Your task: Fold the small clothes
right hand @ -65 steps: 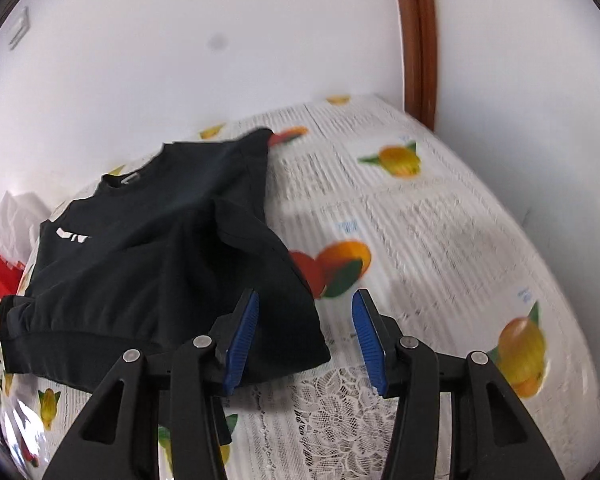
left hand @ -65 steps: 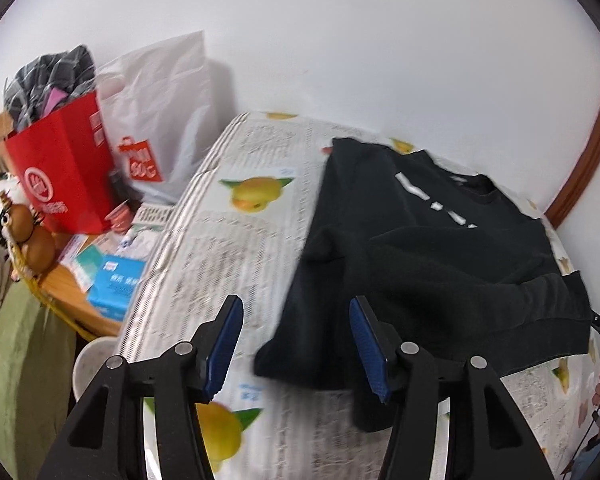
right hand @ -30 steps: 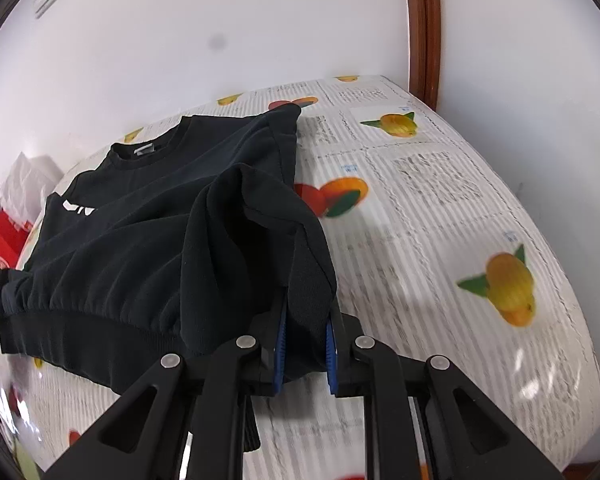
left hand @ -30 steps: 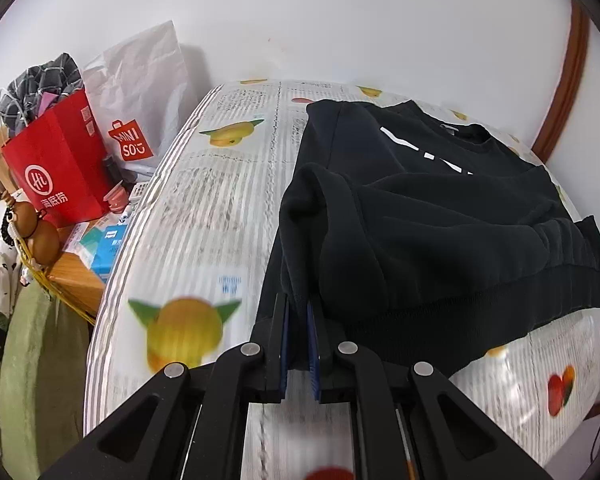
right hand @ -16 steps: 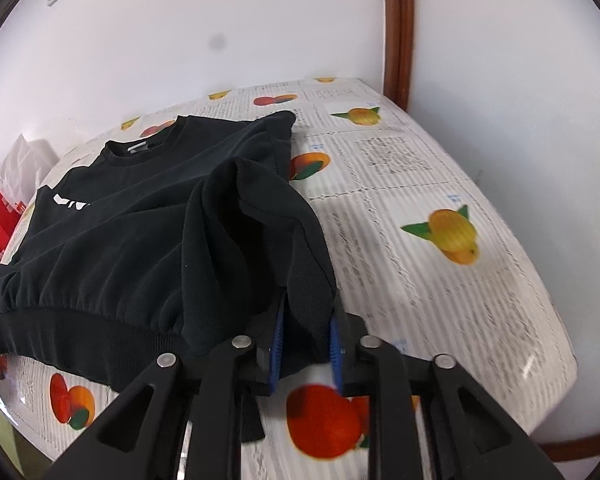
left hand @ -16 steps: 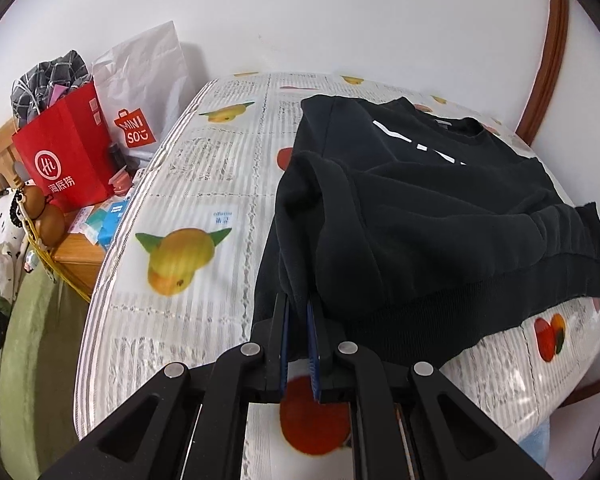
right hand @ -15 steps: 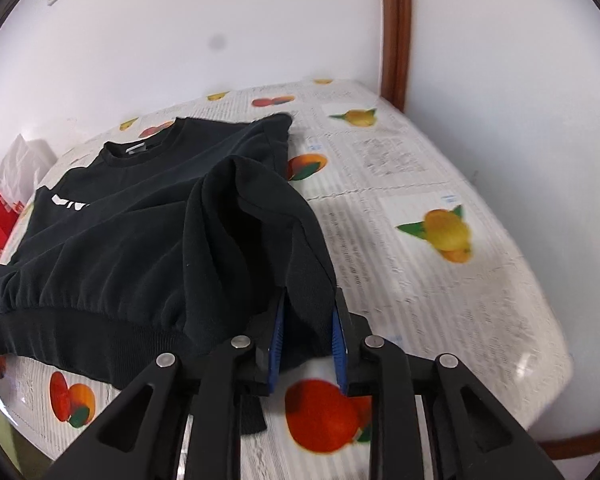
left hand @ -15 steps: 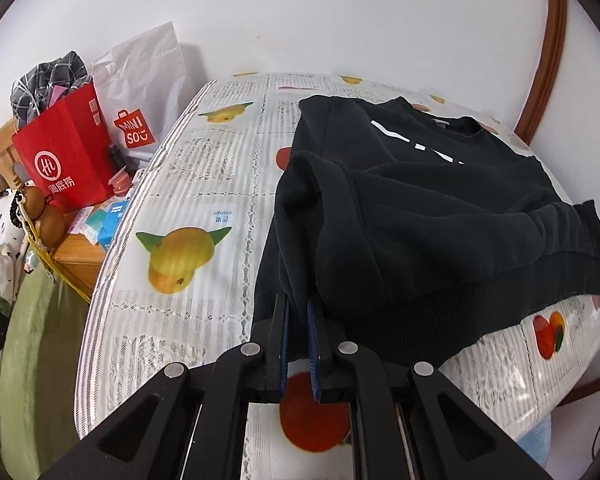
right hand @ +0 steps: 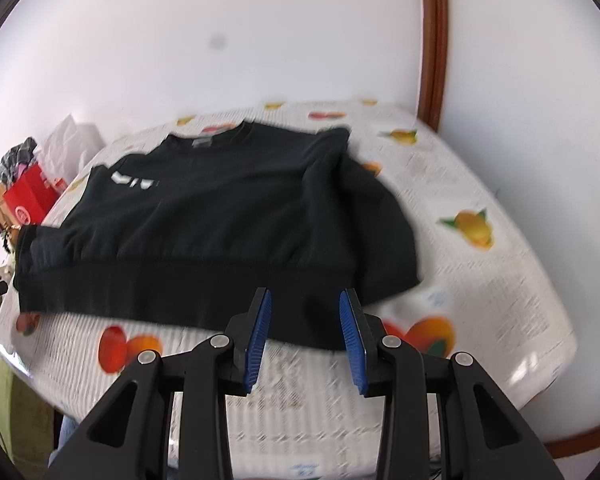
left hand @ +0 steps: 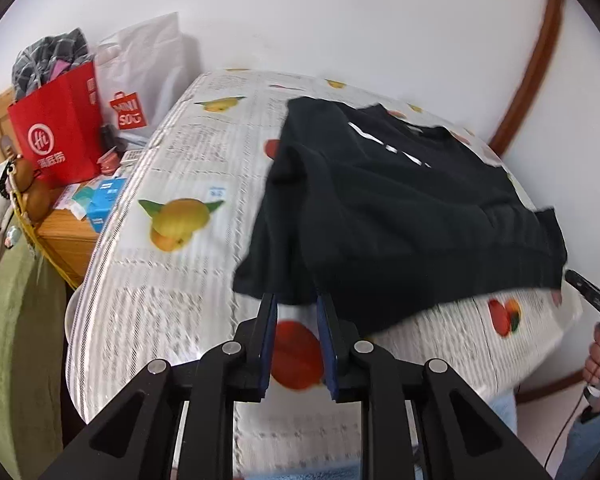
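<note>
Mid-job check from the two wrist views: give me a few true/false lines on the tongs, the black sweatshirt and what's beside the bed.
1. The right tongs are clamped on the sweatshirt hem. False: they are open, with the black sweatshirt just beyond the pads.
2. The left tongs are open. True.
3. The sweatshirt lies on the fruit-print bedcover. True.
4. A blue shopping bag stands beside the bed. False: it is a red bag, next to a white bag.
</note>
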### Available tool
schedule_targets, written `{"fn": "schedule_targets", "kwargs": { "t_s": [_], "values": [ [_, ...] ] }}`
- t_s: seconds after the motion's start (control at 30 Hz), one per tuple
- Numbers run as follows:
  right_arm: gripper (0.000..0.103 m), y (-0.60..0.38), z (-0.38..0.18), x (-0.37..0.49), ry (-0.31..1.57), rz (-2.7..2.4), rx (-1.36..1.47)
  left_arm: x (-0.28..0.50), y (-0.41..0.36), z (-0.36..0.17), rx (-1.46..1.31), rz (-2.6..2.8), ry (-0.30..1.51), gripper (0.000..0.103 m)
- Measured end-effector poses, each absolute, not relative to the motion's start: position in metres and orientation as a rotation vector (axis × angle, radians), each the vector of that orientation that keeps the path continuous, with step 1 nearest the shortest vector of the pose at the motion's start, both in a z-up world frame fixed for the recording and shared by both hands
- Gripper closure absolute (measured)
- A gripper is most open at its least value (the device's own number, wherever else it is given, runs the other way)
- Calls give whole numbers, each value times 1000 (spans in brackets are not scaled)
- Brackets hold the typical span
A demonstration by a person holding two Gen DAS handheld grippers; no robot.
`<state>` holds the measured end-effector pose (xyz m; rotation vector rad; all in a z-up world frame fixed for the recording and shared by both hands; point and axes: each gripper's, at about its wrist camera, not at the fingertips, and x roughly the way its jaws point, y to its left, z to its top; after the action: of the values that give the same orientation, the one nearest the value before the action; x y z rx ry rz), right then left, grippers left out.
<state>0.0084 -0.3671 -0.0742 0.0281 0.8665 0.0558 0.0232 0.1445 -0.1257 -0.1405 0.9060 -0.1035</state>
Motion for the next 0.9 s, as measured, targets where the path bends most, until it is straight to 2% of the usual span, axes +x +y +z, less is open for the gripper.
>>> {"fn": "schedule_targets", "kwargs": {
  "t_s": [0.23, 0.5, 0.6, 0.9],
  "values": [
    [69, -351, -114, -2, 960, 94, 51, 12, 125, -138, -125, -224, 951, 83],
    [86, -345, -126, 8, 938, 68, 54, 21, 95, -158, -134, -340, 1023, 83],
    [86, -340, -127, 10, 918, 50, 14, 30, 88, -172, -148, -350, 1062, 83],
    [86, -337, -127, 18, 888, 47, 6, 50, 73, -170, -131, -311, 1013, 81]
  ]
}}
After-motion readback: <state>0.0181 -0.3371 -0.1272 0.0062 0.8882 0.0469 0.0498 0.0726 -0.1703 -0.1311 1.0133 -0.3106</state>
